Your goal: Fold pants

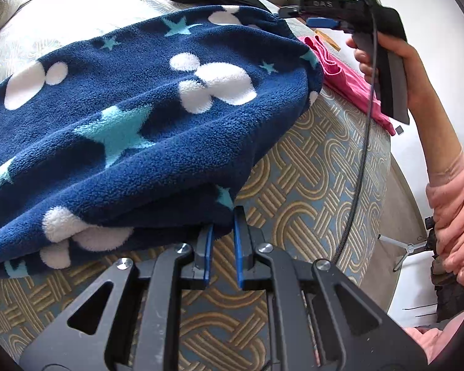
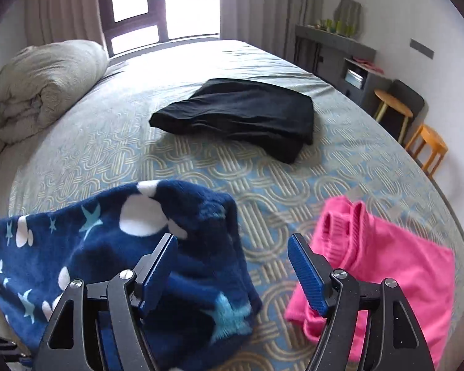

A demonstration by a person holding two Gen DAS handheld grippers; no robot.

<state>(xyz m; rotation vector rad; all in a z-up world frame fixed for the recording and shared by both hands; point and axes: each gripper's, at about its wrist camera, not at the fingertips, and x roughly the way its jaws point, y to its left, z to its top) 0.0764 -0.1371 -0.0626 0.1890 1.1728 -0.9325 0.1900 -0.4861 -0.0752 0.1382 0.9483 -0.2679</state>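
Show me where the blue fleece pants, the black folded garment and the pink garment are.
blue fleece pants (image 1: 133, 130), left wrist view, on a turquoise star.
black folded garment (image 2: 241, 114), right wrist view, its top layer.
pink garment (image 2: 393, 262), right wrist view, its flat middle.

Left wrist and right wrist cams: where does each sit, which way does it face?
Left wrist: low at the bed edge, facing across the blue fleece pants; left gripper, right gripper and the person's right hand show.
Right wrist: higher, facing up the bed toward the window; right gripper open.
Shared: pants, pink garment, black garment.
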